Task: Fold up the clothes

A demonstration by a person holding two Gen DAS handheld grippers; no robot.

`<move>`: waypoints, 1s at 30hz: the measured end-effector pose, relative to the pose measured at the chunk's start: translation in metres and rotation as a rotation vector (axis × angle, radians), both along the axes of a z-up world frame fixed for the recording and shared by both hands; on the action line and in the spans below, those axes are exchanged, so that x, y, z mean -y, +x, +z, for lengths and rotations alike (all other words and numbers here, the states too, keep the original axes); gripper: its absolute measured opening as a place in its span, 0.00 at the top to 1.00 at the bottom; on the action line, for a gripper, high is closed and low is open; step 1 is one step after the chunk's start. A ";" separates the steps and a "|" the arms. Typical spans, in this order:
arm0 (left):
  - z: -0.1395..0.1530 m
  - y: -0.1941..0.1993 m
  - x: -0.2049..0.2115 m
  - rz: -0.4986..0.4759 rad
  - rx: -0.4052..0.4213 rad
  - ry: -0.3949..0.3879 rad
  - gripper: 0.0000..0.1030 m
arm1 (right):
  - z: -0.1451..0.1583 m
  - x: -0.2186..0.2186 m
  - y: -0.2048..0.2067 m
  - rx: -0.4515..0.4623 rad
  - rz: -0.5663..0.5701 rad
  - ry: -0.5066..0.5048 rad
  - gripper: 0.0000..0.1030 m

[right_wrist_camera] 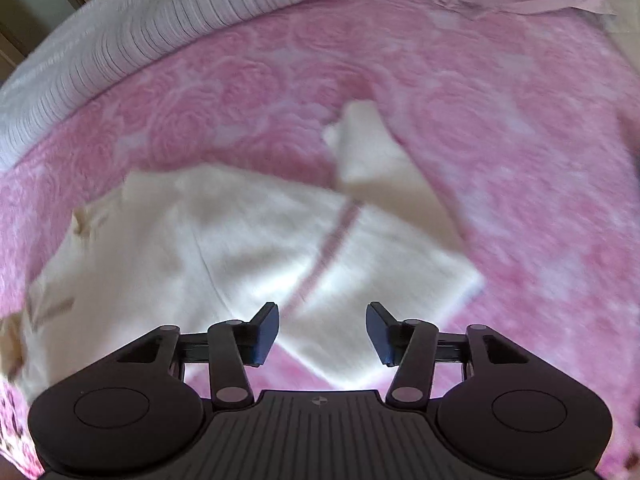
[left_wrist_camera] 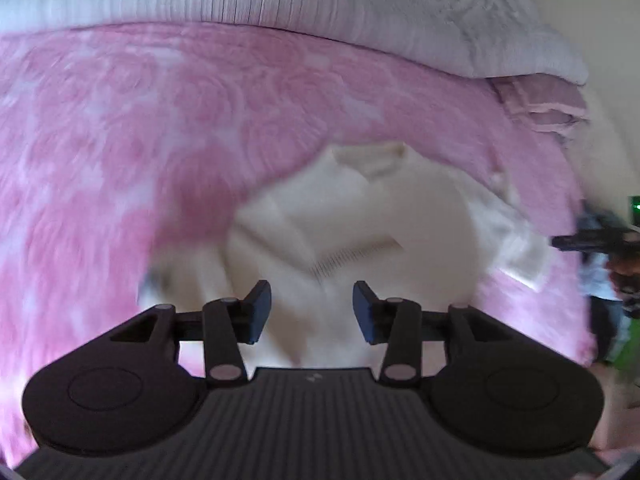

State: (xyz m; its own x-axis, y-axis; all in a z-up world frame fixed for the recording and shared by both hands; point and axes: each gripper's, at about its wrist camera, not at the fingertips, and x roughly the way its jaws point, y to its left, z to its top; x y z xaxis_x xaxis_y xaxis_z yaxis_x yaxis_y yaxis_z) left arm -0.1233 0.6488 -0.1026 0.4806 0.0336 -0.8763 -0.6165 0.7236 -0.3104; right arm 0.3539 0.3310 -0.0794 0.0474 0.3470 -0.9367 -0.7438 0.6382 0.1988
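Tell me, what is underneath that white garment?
The white garment lies on a pink rose-patterned bedspread, which shows all around it and through a gap between its folded parts. Whether anything else lies beneath the cloth cannot be seen; it is covered.

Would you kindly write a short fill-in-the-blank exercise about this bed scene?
1. The cream garment lies on a ____ bedspread.
2. The jaws of the left gripper stand ____.
3. Between the fingers of the right gripper nothing is ____.

Missing words: pink; open; held
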 end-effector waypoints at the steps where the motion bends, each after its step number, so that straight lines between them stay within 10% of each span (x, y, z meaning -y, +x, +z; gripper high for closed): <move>1: -0.020 0.010 -0.010 -0.005 -0.015 -0.006 0.62 | -0.006 -0.009 0.001 0.003 0.005 0.016 0.46; 9: -0.118 0.047 -0.063 0.029 -0.128 -0.016 0.64 | -0.049 -0.079 0.022 0.096 0.145 0.079 0.36; 14: -0.127 0.043 -0.049 0.013 -0.094 -0.002 0.92 | -0.084 -0.110 0.024 0.102 0.254 0.056 0.32; 17: -0.109 0.036 -0.042 0.032 -0.071 0.054 0.93 | -0.103 -0.117 0.020 0.062 0.322 0.016 0.53; 18: -0.100 0.034 -0.043 0.043 -0.060 0.073 0.93 | -0.103 -0.116 0.018 0.061 0.340 0.021 1.00; 27: 0.029 0.085 -0.112 0.021 0.103 0.412 0.92 | 0.036 -0.164 0.030 0.385 0.246 0.344 1.00; 30: 0.047 0.119 -0.141 0.020 0.098 0.505 0.86 | 0.069 -0.190 0.048 0.344 0.155 0.474 0.97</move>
State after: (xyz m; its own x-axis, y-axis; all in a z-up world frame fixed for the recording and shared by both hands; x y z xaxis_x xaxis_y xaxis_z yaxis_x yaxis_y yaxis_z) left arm -0.0039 0.7897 -0.0561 0.5543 0.4509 -0.6996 -0.6176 0.7863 0.0175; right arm 0.4015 0.5214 -0.0103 0.2354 0.7500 -0.6181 -0.8930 0.4179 0.1669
